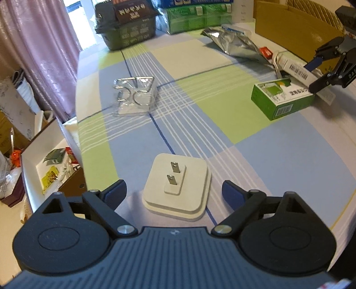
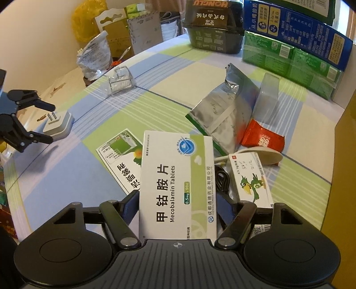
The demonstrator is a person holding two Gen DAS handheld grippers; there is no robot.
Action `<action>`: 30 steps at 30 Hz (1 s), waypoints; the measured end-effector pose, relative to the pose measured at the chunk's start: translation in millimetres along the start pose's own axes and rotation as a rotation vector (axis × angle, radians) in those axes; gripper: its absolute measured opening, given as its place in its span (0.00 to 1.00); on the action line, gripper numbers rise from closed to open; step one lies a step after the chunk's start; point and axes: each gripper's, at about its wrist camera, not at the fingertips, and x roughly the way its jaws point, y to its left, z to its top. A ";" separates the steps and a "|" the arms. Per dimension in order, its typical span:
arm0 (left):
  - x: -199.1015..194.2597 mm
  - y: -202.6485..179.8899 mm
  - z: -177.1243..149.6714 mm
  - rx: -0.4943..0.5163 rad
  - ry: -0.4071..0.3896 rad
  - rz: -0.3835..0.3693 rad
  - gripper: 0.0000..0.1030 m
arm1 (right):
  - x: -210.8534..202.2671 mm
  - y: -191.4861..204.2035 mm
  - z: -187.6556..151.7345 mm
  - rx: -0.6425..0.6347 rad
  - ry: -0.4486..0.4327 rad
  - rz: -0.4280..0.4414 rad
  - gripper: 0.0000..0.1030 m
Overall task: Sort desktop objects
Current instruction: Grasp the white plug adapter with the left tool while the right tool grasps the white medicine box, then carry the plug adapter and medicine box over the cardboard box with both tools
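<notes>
We see the left gripper low over the counter, fingers spread wide w/ nothing between the pads; the white plug adapter lies prongs-up on the plaid cloth just ahead of them, roughly centred in the gap, not touched. From the right wrist view the same adapter sits between the left gripper's two black fingertips, still apart from both.

The right gripper is clamped on a white-and-green Mecobalamin tablet box, blue pads pressing its two long edges, box pointing fwd along the fingers and lifted above the other items. In the left wrist view we see it as a white box w/ barcode held at far right.

Under/beside it on the counter: a green medicine box lying flat, a small parrot-print box to the right, a black cable between them, a white spoon, a red sachet, a silver foil pouch leaning against a frosted plastic case. A clear plastic holder stands alone farther out, well apart from the adapter. Dark green and bright green cartons line the far edge.
</notes>
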 end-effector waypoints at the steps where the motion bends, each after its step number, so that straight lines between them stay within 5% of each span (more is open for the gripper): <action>1: 3.3 0.8 0.7 0.004 0.005 -0.008 0.88 | 0.0 0.4 0.1 0.001 -0.001 -0.001 0.68; 5: 12.8 3.4 3.4 -0.003 0.030 -0.042 0.80 | -1.0 1.4 -1.2 0.013 -0.001 -0.009 0.67; 10: 9.3 -2.7 11.3 -0.071 0.052 -0.042 0.59 | -8.2 0.8 -5.7 0.075 -0.002 -0.014 0.67; 19: 7.4 -46.3 22.3 -0.108 0.007 -0.105 0.58 | -11.6 1.7 -10.7 0.116 0.001 0.014 0.68; 30: 15.0 -69.7 25.7 -0.094 0.019 -0.097 0.59 | -11.9 -0.1 -12.3 0.141 0.005 -0.013 0.66</action>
